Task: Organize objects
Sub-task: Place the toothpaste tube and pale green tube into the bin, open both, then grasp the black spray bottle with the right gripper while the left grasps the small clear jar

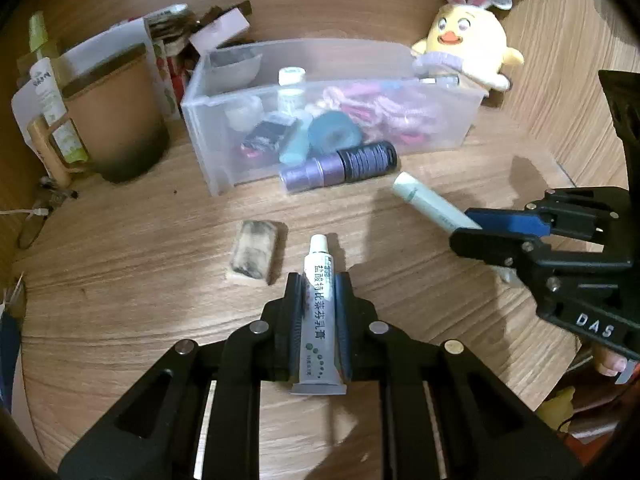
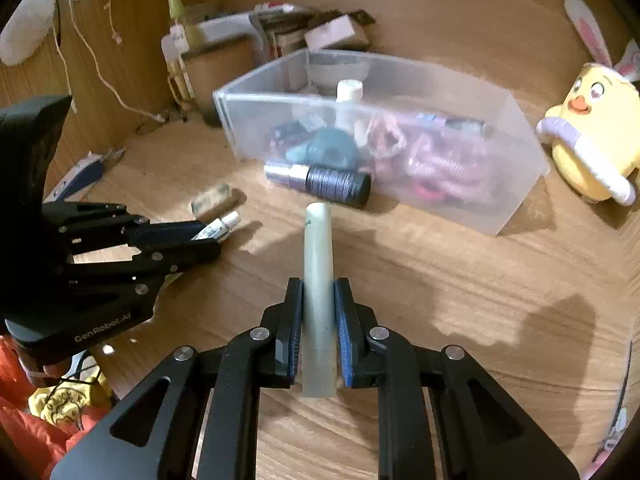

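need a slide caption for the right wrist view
Right tool grips a pale green tube aimed at the clear bin, while the left tool holds a white tube.

The bin [image 1: 224, 128] stands mid-table [image 1: 120, 320]. A flashlight [image 1: 340, 166] lies against its front wall. The mug [image 1: 116, 116] stands left of it, the plush [image 1: 468, 40] right. An eraser [image 1: 254, 252] lies in front.

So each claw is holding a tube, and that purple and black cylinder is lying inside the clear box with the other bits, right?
Not quite. The purple and black cylinder lies outside the clear box, on the wooden table against its front wall; the right wrist view shows this plainly. The rest holds: the left gripper grips a small white tube, the right gripper a pale green tube.
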The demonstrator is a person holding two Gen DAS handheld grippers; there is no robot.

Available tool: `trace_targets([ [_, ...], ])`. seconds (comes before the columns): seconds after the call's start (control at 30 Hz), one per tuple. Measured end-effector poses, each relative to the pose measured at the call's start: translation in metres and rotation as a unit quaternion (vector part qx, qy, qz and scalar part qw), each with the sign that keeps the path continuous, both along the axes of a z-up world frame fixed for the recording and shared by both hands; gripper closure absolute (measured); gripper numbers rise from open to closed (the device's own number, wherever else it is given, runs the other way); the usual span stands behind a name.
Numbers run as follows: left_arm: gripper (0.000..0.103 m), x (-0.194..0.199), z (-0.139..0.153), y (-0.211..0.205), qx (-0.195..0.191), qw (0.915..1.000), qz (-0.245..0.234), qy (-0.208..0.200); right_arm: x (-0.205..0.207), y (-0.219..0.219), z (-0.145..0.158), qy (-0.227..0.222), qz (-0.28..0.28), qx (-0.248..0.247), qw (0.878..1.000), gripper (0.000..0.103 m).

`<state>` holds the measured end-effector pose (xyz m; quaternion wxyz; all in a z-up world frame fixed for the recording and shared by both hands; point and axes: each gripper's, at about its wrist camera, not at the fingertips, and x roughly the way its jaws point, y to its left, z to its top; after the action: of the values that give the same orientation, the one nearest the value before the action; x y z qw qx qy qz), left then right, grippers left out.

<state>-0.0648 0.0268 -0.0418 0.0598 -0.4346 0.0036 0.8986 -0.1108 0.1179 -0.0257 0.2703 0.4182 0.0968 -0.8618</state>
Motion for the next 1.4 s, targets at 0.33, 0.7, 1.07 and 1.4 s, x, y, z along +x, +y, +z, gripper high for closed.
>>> trace_targets([
  [0.33,0.087,-0.006,0.052,-0.016,0.029,0.9963,0.016,0.079,-0.012,0.010,0.050,0.061,-0.021,-0.038,0.997,0.089],
  [0.7,0.087,-0.038,0.096,-0.033,0.038,0.9903,0.034,0.129,-0.056,0.025,0.084,0.105,-0.062,-0.047,0.991,0.089],
  [1.07,0.087,-0.101,0.072,-0.032,0.040,0.9973,0.011,0.061,-0.110,0.036,0.072,0.090,-0.092,-0.019,0.991,0.089],
  [1.4,0.087,-0.125,0.053,-0.025,0.038,0.9989,0.002,0.025,-0.127,0.037,0.051,0.047,-0.086,-0.005,0.995,0.087],
])
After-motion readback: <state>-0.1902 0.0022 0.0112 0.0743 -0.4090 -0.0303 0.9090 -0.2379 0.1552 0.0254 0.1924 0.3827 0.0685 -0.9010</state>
